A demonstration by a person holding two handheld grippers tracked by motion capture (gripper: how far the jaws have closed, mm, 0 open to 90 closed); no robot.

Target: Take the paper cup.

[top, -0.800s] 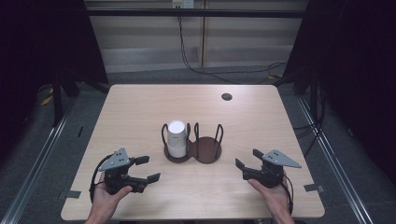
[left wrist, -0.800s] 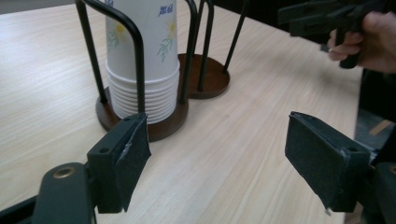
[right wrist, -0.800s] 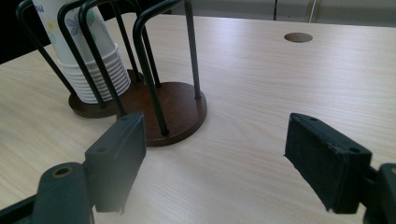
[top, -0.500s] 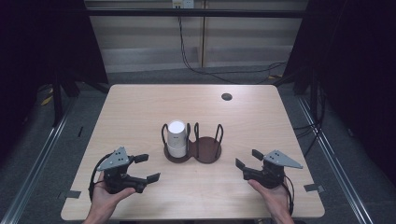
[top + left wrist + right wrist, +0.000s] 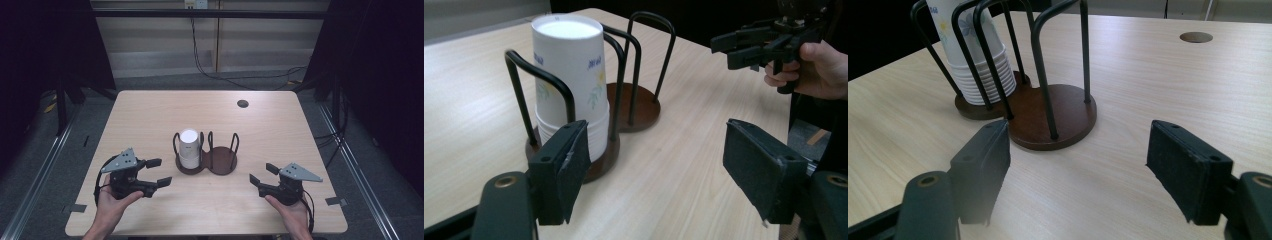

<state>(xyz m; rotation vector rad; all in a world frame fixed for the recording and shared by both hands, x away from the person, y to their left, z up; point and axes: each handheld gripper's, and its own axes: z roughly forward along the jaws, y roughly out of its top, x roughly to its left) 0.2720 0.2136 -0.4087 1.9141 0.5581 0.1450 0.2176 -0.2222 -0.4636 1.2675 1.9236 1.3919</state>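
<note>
— On the left side of the table [image 5: 150, 120], what is the left gripper [image 5: 159, 172] doing?

— It sits in the person's left hand [image 5: 111, 205], just above the wood, jaws parted with nothing between them, pointing toward the middle. Through the left gripper view, its two black pads frame the stack of paper cups [image 5: 570, 85] without touching it.

— And the middle?

— A dark wooden cup holder [image 5: 207, 160] with two round bases and black wire hoops stands there. The stack of white cups, upside down, fills its left bay; the right bay holds none. From above, the stack [image 5: 189, 148] stands upright inside the hoops.

— Further right?

— The right gripper [image 5: 261, 175], in the right hand [image 5: 292, 212], hovers low near the front edge, well apart from the holder. Its jaws stand apart too, gripping nothing, aimed back at the holder. A small round hole [image 5: 243, 103] lies in the far right part of the tabletop.
</note>
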